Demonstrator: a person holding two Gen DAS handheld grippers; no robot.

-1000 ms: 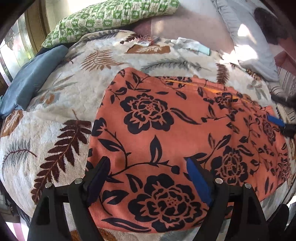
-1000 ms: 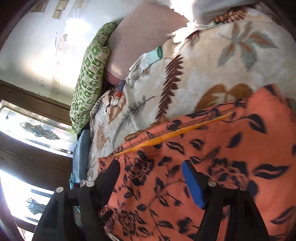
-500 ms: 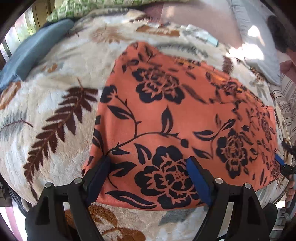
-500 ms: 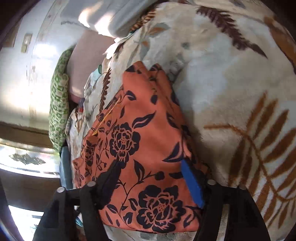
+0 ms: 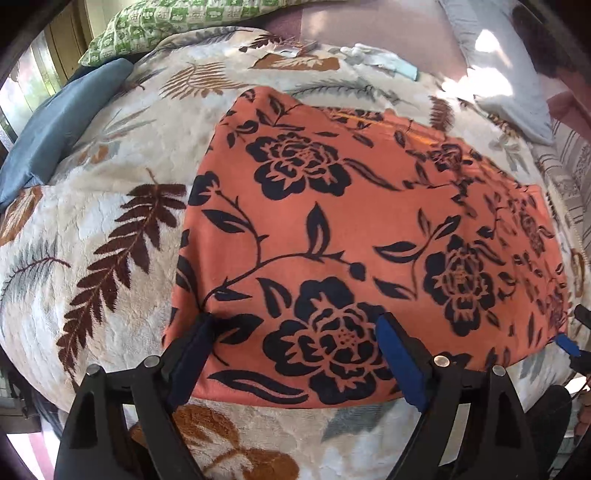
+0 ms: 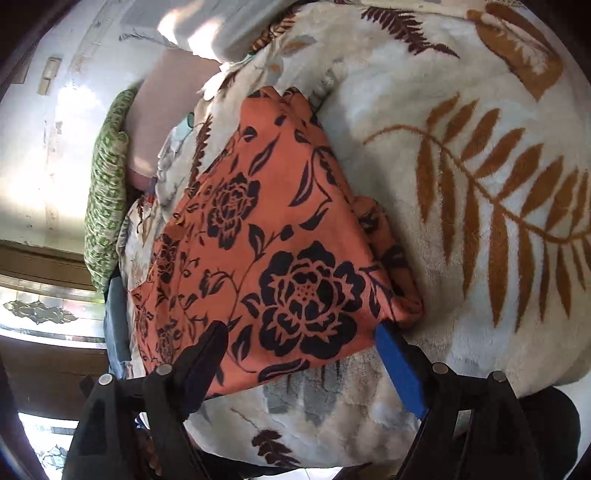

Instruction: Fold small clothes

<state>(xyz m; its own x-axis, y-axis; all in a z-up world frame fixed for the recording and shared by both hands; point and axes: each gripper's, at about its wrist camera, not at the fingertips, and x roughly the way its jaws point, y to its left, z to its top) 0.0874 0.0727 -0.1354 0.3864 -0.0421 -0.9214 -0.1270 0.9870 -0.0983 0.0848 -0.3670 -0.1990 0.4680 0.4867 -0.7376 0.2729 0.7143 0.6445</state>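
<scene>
An orange garment with black flowers [image 5: 351, 229] lies flat on a fleece leaf-print blanket [image 5: 110, 229]. It also shows in the right wrist view [image 6: 266, 251], with bunched folds along its right edge. My left gripper [image 5: 295, 332] is open, its fingers over the garment's near edge. My right gripper [image 6: 303, 339] is open over the garment's near right corner. Its blue pad [image 5: 567, 343] shows at the right edge of the left wrist view.
A green checked pillow [image 5: 177, 26] and a blue cushion [image 5: 59, 125] lie at the far left. A grey pillow [image 5: 506, 66] lies far right. A small pale cloth [image 5: 384, 61] lies beyond the garment. The blanket [image 6: 480, 184] spreads wide to the right.
Both grippers have drawn back toward the near edge of the garment. The right gripper swung from over the garment's middle to its near right corner. The garment lies flatter.
</scene>
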